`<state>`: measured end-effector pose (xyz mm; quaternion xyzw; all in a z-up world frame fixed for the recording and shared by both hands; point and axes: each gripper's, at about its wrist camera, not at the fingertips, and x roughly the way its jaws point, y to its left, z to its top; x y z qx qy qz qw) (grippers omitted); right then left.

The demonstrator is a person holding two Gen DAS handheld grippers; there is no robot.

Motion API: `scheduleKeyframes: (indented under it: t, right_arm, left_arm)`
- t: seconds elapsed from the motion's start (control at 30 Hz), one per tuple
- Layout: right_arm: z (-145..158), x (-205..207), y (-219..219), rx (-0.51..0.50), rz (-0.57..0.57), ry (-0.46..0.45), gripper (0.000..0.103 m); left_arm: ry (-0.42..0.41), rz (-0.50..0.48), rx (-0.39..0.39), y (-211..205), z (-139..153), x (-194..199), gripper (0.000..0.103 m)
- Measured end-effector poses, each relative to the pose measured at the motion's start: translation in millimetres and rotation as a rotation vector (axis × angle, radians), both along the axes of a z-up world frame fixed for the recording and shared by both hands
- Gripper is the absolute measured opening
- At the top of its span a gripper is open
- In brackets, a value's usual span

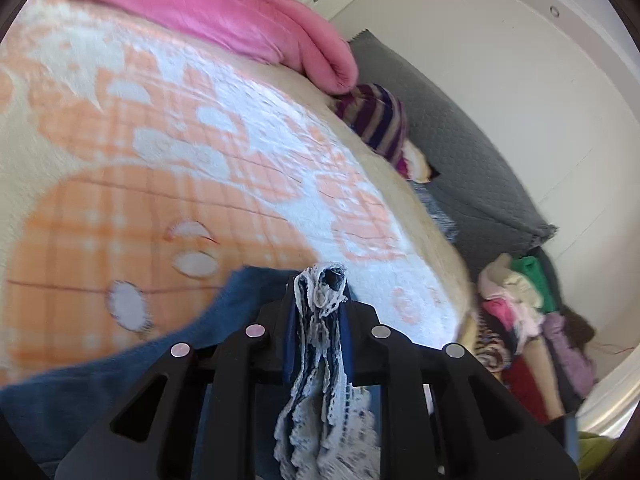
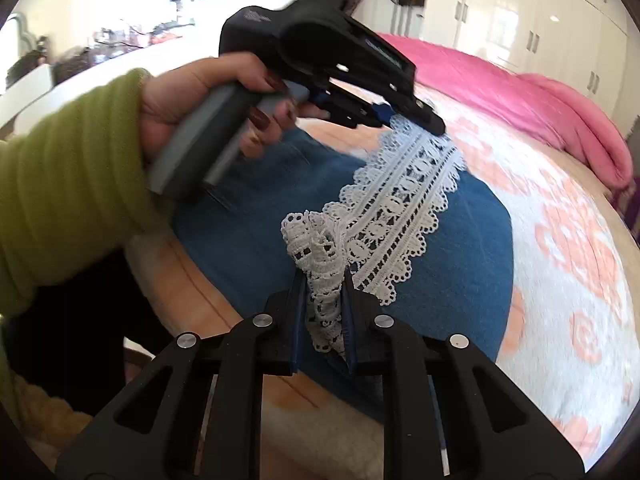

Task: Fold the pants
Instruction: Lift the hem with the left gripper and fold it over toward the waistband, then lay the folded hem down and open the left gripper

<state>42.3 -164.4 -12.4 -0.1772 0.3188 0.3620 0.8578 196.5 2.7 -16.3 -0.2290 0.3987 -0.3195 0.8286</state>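
The blue pants [image 2: 256, 224] with a white lace hem [image 2: 400, 200] lie on the bed. My right gripper [image 2: 323, 280] is shut on the near end of the lace hem. My left gripper [image 2: 416, 122] is shut on the far end of the same hem, so the lace stretches between the two. In the left wrist view the left gripper [image 1: 320, 300] pinches bunched lace [image 1: 316, 380], and the blue pants [image 1: 120, 368] trail off to the left over the bed.
The bed has an orange and white patterned cover [image 1: 200, 160]. A pink blanket [image 1: 240, 16] lies along its far side. A striped garment [image 1: 376, 120] sits at the bed's edge. A pile of clothes [image 1: 528, 320] lies on the floor beside a grey cushion [image 1: 460, 128]. White wardrobes [image 2: 540, 20] stand behind.
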Motion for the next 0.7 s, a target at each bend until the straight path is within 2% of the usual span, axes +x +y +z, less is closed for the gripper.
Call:
scheduleKeyframes:
  t: [0.07,0.17,0.27,0.33,0.4,0.47,0.57,0.7]
  right_arm:
    - [-9.2,4.7,7.4,-0.033,0.034,0.022,0.01]
    - [-24.2,11.4,13.8,-0.068,0.054,0.053,0.012]
    - [-20.2,10.6,8.6,-0.063,0.063,0.055,0.012]
    - [-18.6,8.7,5.6,-0.044,0.07,0.074,0.016]
    - [-16.9,-1.2,3.6,-0.018,0.084,0.101,0.023]
    - [-14.3,-9.1,-5.6,0.015,0.094,0.124,0.026]
    - [-5.3,-18.0,-28.2,0.065,0.092,0.138,0.029]
    - [3.4,-14.9,-61.1,0.092,0.01,0.128,0.037]
  left_arm:
    - [0.021,0.036,0.065,5.8,-6.6,0.9,0.017]
    - [0.1,0.051,0.079,9.4,-28.9,7.7,0.018]
    - [0.132,0.071,0.083,10.5,-38.8,13.4,0.025]
    - [0.128,0.066,0.085,12.4,-37.1,13.8,0.027]
    - [0.116,0.07,0.098,14.0,-33.2,11.3,0.04]
    - [0.107,0.078,0.101,18.2,-29.0,5.9,0.046]
    - [0.078,0.095,0.104,24.1,-17.7,-6.8,0.049]
    - [0.035,0.138,0.106,34.3,-5.9,-39.0,0.051]
